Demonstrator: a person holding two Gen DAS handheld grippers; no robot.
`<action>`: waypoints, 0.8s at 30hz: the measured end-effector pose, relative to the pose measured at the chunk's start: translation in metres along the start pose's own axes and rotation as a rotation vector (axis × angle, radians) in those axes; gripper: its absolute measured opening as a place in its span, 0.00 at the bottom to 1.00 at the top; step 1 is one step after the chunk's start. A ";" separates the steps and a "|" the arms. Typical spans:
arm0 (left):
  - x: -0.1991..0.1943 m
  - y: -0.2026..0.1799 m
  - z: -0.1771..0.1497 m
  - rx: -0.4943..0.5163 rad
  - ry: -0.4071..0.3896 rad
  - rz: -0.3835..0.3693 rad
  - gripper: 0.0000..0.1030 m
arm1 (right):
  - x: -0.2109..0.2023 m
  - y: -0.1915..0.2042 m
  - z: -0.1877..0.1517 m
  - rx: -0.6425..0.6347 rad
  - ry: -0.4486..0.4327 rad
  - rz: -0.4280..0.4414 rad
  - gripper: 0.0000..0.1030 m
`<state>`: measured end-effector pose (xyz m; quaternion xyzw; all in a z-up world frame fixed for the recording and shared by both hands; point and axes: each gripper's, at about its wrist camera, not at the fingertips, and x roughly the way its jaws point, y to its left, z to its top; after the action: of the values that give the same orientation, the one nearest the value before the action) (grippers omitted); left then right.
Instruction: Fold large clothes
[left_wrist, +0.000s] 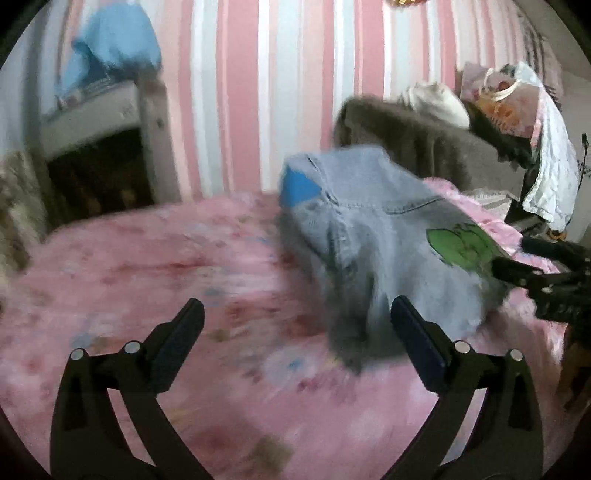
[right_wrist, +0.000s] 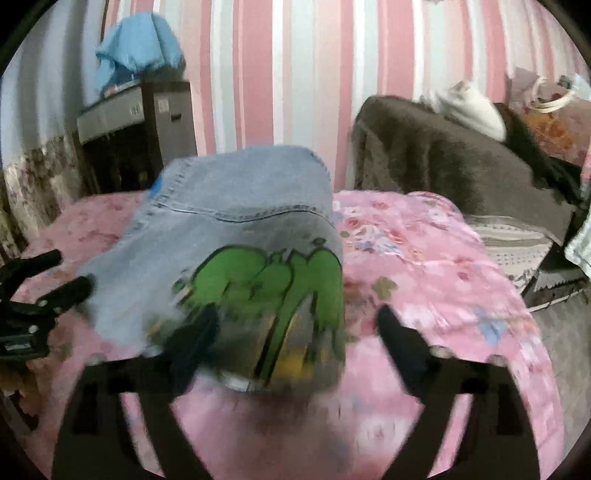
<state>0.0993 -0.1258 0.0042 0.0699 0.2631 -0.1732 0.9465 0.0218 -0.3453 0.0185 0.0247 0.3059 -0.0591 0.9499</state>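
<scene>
The bed (left_wrist: 147, 258) in its pink floral cover carries a folded denim garment (right_wrist: 229, 229) near the middle. Both hand-held grippers, left (left_wrist: 295, 321) and right (right_wrist: 295, 332), are spread wide, holding nothing.

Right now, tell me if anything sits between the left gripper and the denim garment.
Nothing visible does. The left gripper is open over bare pink bedspread, and the denim garment already reaches its right finger. The right gripper, also open, is at the garment's other side.
</scene>
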 end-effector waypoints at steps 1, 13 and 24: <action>-0.014 0.006 -0.004 0.002 -0.026 0.021 0.97 | -0.012 0.002 -0.006 0.001 -0.018 0.008 0.94; -0.137 0.084 -0.061 -0.071 -0.214 0.167 0.97 | -0.096 0.026 -0.051 -0.045 -0.242 0.034 0.97; -0.128 0.080 -0.063 -0.059 -0.223 0.166 0.97 | -0.101 0.024 -0.064 -0.013 -0.285 0.029 0.98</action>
<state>-0.0037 0.0002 0.0205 0.0442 0.1546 -0.0932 0.9826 -0.0939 -0.3066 0.0259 0.0146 0.1681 -0.0461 0.9846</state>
